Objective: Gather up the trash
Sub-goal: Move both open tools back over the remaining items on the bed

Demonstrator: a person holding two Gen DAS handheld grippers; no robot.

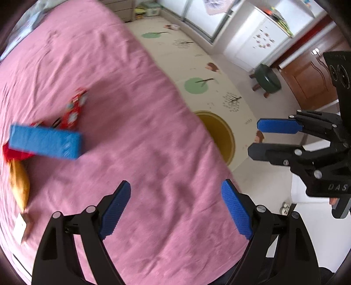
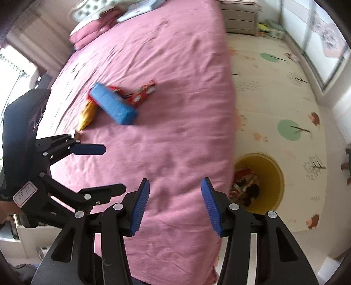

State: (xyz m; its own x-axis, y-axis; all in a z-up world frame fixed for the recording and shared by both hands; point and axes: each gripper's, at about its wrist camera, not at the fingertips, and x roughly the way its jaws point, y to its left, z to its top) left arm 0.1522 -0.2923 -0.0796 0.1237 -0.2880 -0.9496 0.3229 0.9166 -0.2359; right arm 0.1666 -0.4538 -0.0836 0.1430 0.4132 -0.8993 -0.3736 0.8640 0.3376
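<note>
Your left gripper (image 1: 175,210) and right gripper (image 2: 175,203) hover with fingers spread, empty, near a blurred blue packet (image 2: 113,104) overlapping red wrappers (image 2: 140,93) on the pink bed (image 2: 175,142).

A bed (image 2: 175,92) under pink sheets stands on a cream play mat (image 2: 285,98) printed with trees; glass sliding doors (image 1: 197,13) admit daylight, near a wooden door (image 1: 307,76).

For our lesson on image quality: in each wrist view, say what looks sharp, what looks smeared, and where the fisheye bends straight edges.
Left wrist view: the left gripper is crisp, while the blue box and red wrappers are smeared; the bed edge bows into an arc. Right wrist view: the right gripper is sharp, the blue box is blurred, and the yellow bin is softer; the window frame curves at the right.
</note>
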